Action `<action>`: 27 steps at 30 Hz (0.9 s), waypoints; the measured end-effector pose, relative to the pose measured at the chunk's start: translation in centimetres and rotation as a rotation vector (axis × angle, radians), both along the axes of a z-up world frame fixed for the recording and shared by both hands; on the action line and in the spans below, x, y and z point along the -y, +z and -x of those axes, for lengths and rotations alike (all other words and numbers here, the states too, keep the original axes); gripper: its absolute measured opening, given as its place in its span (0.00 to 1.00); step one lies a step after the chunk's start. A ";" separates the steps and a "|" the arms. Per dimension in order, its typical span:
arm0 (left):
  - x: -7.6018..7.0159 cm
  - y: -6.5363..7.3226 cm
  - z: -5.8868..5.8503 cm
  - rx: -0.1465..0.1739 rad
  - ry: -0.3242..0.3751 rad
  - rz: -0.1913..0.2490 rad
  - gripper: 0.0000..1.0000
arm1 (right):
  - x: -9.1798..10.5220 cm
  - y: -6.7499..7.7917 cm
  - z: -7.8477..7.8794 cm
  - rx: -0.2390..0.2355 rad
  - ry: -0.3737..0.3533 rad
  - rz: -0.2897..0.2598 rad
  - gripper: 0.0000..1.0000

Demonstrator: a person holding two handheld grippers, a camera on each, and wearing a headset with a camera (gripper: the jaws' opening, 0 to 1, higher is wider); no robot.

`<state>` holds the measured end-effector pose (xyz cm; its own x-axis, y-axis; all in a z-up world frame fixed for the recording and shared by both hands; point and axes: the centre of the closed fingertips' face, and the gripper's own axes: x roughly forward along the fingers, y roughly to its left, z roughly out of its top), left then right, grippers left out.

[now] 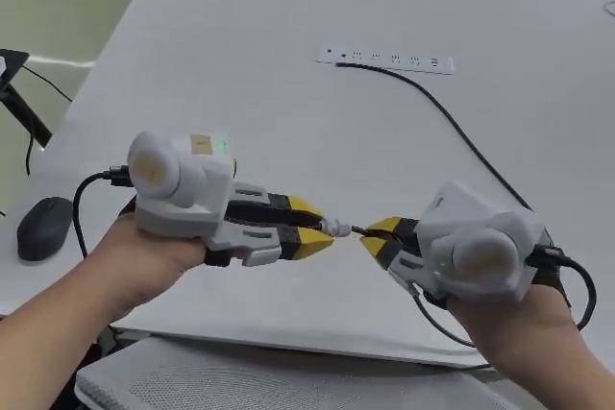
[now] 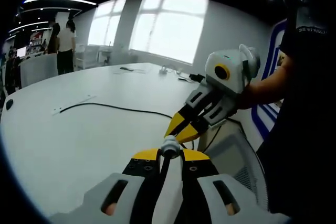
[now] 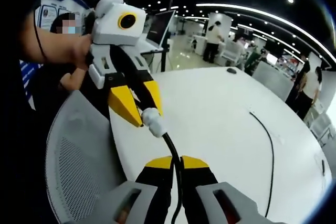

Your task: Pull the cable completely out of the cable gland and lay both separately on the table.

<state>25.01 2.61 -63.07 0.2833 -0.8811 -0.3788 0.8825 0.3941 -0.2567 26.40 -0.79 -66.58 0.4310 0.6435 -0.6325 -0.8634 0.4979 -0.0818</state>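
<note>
Evidently the pull itself is the step in hand. The left gripper [image 1: 322, 228] has its jaws clamped on the white cable gland [image 1: 337, 229]. The right gripper [image 1: 375, 234], facing it from three o'clock, is pinched shut on the black cable [image 1: 356, 231] just beside the gland's mouth. Both are held up over the near edge of the table [image 1: 288, 103], at six o'clock from the power strip [image 1: 384, 59]. Cable and gland are not yet parted; a short black run joins them. Next, I'd judge, the hands must draw straight apart, toward nine and three o'clock, gland held firm, until the cable's end slips free.
</note>
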 end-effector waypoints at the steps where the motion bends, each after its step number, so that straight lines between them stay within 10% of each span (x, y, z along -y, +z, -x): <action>1: 0.0 0.0 0.0 0.002 0.001 -0.001 0.15 | 0.2 -0.2 -0.1 -0.009 -0.010 -0.002 0.00; 27: 0.2 0.3 0.1 0.003 0.000 0.021 0.15 | 5.5 -4.7 -1.3 -0.307 -0.344 -0.161 0.00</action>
<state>24.92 2.39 -62.77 0.2843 -0.8890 -0.3590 0.8833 0.3885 -0.2624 27.66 -6.26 -71.27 0.4449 0.5964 -0.6681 -0.6185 0.7441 0.2524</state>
